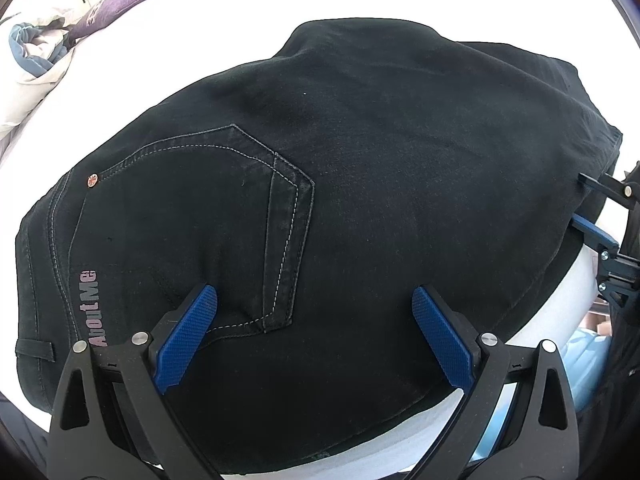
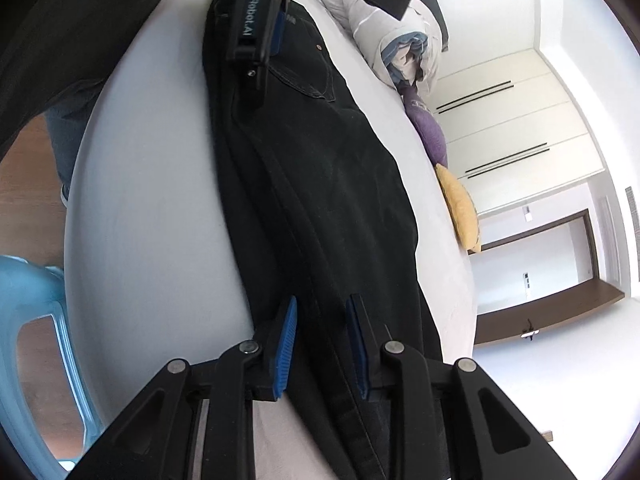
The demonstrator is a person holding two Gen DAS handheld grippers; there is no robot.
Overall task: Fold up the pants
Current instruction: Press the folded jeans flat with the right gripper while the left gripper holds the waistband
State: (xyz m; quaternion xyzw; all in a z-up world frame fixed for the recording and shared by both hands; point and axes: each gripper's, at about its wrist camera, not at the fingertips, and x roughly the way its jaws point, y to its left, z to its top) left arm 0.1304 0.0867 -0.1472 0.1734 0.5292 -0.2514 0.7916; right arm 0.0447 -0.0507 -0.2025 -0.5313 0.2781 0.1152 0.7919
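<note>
Lying flat on the white bed, black pants folded in a wide dark shape, pocket side up. Hovering spread wide above the near edge, left gripper, pinching nothing. Straddling the pants' end edge, right gripper, pads a little apart, not clearly squeezing. Showing plenty of bare sheet along both long sides. Sitting past the far edge, pillows and a bunched blanket.

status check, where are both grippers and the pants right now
Left gripper open, over pants by back pocket. Right gripper open, straddling pants edge. Nothing in the way.
</note>
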